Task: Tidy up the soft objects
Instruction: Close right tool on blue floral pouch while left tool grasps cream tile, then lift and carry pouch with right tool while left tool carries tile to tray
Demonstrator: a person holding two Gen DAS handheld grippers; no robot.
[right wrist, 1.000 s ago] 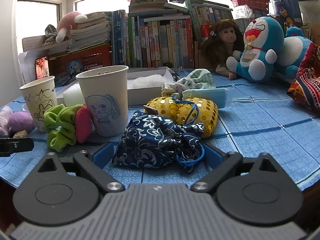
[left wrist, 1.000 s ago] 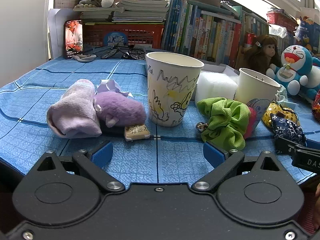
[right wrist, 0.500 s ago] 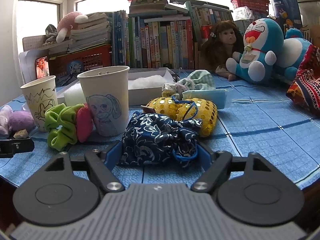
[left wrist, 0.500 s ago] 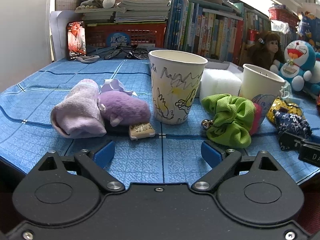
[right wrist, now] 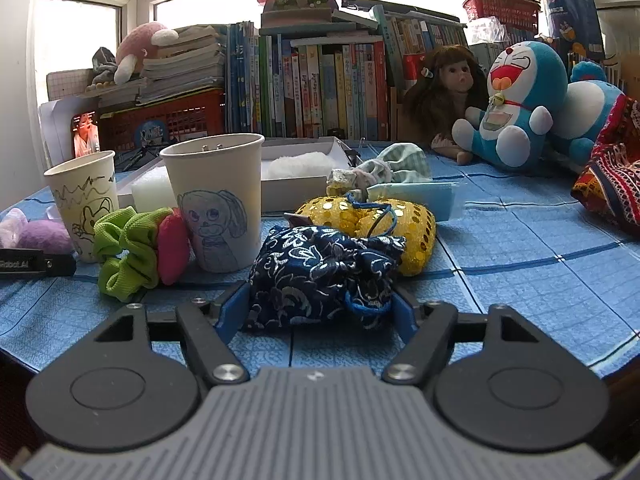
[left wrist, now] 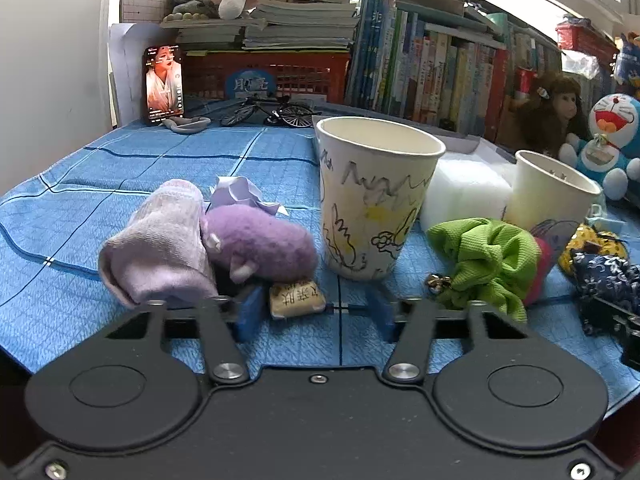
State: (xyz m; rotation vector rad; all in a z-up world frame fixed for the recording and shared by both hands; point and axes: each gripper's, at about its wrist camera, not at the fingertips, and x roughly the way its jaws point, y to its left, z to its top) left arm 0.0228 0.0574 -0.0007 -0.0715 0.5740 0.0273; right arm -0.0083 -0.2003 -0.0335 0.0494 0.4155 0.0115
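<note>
Pouch (right wrist: 320, 276), navy, on the blue cloth (right wrist: 520, 256) in front of our gold bag (right wrist: 384, 222) | right gripper (right wrist: 318, 312) pinching both sides of it | left gripper (left wrist: 316, 314) partly spread around a small tan packet (left wrist: 296, 300), not touching it

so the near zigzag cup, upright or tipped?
Upright: the zigzag cup stands on its base on the blue cloth, rim facing up.

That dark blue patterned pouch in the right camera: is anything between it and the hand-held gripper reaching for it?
Nothing visible. The right hand-held gripper already has its blue fingers on either side of the dark blue pouch, close against the fabric. The yellow sequin pouch lies behind it and the paper cup off to the left, neither in the way.
</note>
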